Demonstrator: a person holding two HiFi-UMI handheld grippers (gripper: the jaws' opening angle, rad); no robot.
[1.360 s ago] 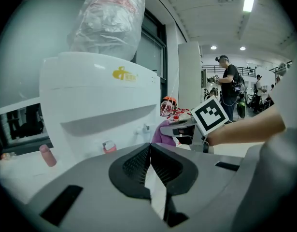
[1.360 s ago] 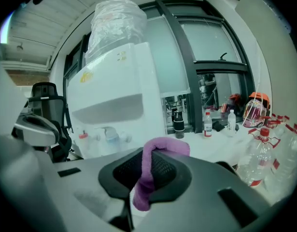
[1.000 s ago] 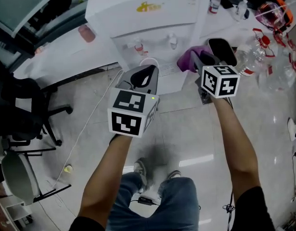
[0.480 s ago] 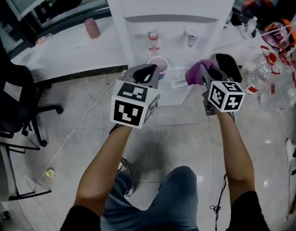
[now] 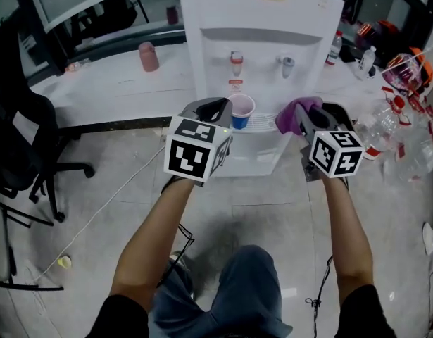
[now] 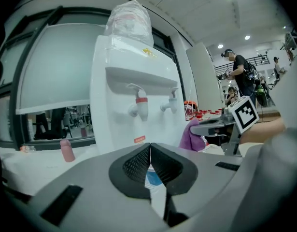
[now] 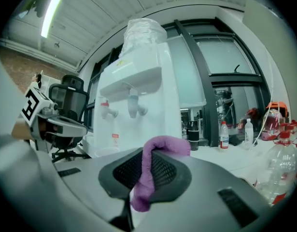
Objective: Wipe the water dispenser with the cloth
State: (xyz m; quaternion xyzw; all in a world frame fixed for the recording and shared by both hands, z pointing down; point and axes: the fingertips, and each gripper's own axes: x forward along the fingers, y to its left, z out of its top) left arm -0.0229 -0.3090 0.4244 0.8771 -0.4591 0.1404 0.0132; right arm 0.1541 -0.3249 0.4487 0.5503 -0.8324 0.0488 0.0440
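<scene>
The water dispenser (image 5: 262, 41) stands far centre, with a cup (image 5: 241, 111) on its tray (image 5: 262, 124). The left gripper (image 5: 215, 108) is just left of the cup. The right gripper (image 5: 304, 117), right of the tray, has the cloth (image 5: 295, 113) between its fingers (image 7: 165, 172). A counter (image 5: 110, 90) at left carries a bottle (image 5: 148, 56).

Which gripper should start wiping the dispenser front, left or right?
Right, probably. The right gripper is shut on the cloth and sits close to the dispenser front. The left gripper is shut with nothing in it, facing the cup.
</scene>
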